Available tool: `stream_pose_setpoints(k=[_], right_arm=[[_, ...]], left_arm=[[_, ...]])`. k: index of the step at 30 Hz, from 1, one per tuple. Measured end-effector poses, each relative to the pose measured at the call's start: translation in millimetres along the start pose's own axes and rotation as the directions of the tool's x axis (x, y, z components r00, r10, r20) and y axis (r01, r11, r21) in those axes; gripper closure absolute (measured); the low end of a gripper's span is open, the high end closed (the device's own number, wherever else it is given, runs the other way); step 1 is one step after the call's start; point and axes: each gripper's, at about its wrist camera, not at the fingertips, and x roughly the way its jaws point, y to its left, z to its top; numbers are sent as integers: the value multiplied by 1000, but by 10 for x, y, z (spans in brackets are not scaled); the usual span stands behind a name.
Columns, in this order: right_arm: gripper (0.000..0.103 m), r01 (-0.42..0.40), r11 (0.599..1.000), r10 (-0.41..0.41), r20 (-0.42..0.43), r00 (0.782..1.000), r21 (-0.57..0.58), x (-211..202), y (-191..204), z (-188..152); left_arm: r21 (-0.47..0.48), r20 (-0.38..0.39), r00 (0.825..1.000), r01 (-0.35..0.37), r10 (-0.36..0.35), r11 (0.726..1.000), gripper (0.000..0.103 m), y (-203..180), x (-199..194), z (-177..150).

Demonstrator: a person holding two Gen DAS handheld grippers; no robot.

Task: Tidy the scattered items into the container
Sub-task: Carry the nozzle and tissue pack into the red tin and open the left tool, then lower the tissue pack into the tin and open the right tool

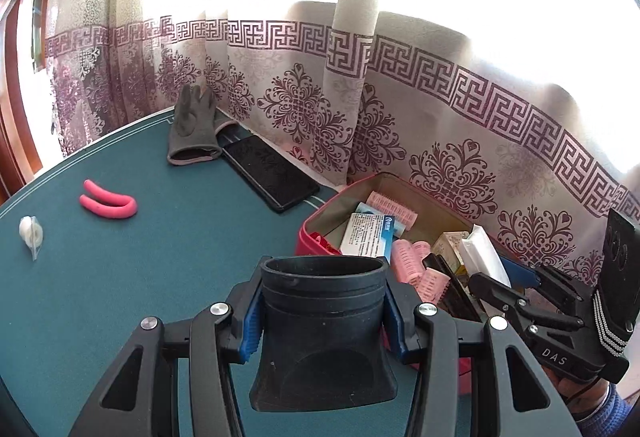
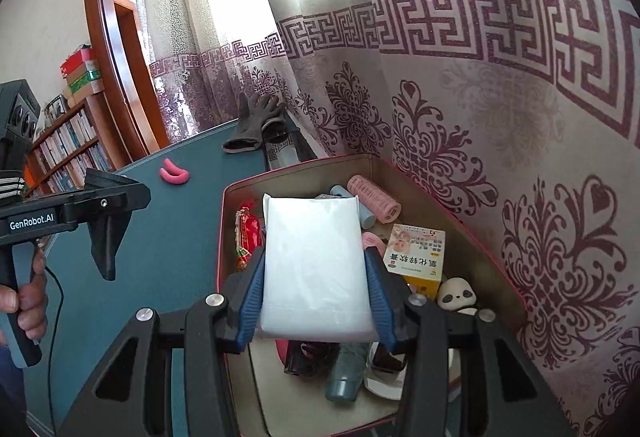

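The left gripper (image 1: pixel 323 311) is clamping a black cup (image 1: pixel 323 325); the right gripper (image 2: pixel 316 301) is gripping a white packet (image 2: pixel 314 269) (over the red box (image 2: pixel 304 173) beneath it).

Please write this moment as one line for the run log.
left tongs: shut on black tube, above table | right tongs: shut on white packet, above red box

surface (image 1: pixel 120 297): matt teal cloth, felt-like
left tool (image 1: pixel 320 321) pads (image 1: pixel 251 325): ribbed blue rubber; frame matt black plastic, shiny metal bolts
black tube (image 1: pixel 322 317): matt rubbery plastic
tissue pack (image 2: pixel 316 269): glossy white film
container (image 2: pixel 496 269): smooth metal-look inner wall
gloves (image 1: pixel 192 129): grey knit cloth
curtain (image 1: pixel 440 125): patterned cloth
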Motion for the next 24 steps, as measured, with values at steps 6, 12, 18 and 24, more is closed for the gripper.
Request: stream_pose_setpoints(k=[6, 12, 18, 24], right_arm=[[52, -2, 1000, 2, 8, 1000, 22, -37, -115, -7], [52, -2, 1000, 2, 3, 1000, 30, -18, -172, -8], [52, 2, 999, -2, -2, 1000, 32, -1, -180, -24], [52, 2, 999, -2, -1, 1000, 41, 8, -190, -28]], left_arm=[[18, -7, 999, 47, -47, 999, 52, -241, 249, 213], [2, -9, 997, 81, -81, 997, 52, -357, 511, 437], [7, 12, 999, 35, -35, 999, 16, -370, 638, 466], [-41, -1, 1000, -1, 1, 999, 16, -135, 594, 335]])
